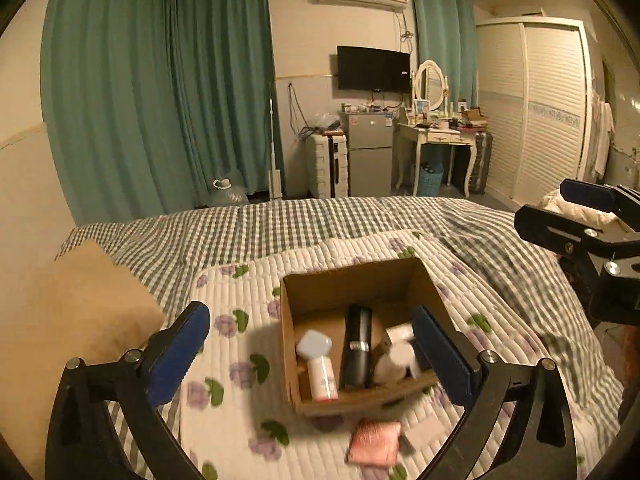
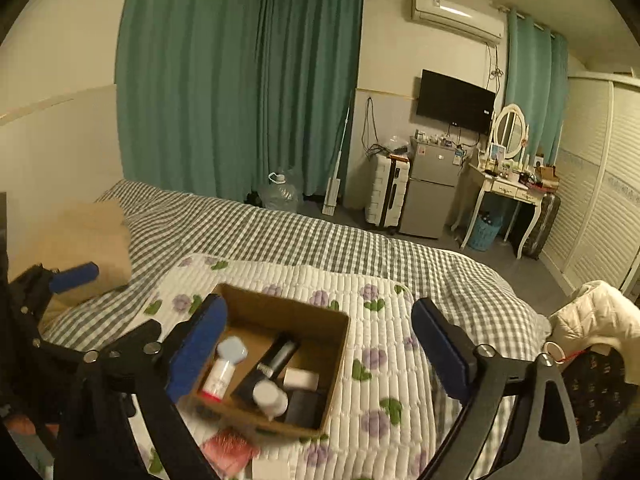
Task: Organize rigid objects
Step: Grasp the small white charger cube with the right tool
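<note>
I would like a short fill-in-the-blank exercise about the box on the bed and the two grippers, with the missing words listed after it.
1. The cardboard box stands on a quilt printed with purple ____.
2. Both the left gripper and the right gripper have their jaws ____.
3. The pink packet lies ____ the box.
4. The white bottle in the box has a light ____ cap.

Missing words: flowers; open; outside; blue
</note>
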A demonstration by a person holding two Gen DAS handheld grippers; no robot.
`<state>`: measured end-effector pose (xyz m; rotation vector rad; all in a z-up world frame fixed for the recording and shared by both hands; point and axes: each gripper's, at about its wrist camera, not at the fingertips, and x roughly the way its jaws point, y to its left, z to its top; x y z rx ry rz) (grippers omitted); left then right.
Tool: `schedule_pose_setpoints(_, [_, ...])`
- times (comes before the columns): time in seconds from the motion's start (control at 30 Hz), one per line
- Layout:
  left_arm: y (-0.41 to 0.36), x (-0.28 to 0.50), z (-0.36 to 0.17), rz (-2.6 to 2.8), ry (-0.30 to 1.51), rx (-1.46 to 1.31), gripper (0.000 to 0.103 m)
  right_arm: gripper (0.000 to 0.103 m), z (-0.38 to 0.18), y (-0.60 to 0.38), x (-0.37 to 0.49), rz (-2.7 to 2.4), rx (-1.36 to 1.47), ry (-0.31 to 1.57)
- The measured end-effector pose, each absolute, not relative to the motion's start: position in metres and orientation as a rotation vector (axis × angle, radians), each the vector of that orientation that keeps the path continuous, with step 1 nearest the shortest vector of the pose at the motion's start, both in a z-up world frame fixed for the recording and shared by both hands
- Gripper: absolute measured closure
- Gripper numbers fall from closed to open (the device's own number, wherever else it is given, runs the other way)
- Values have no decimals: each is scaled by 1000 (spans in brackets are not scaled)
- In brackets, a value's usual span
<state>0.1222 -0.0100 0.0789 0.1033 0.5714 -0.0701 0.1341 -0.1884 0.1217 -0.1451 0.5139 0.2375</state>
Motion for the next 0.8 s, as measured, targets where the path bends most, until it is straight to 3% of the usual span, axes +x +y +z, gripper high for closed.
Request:
schedule_pose_setpoints(0.23, [6,90,33,-60,623,44,0,2,79,-186,91,257,-163,567])
schedule_pose_setpoints(0.6, [8,110,-84,19,799,18,0,3,-87,-174,139,243,-199,906])
schedule_pose_setpoints(0.8, [3,108,-114,28,857,44,0,6,-130,-166,149,276,-209,1044])
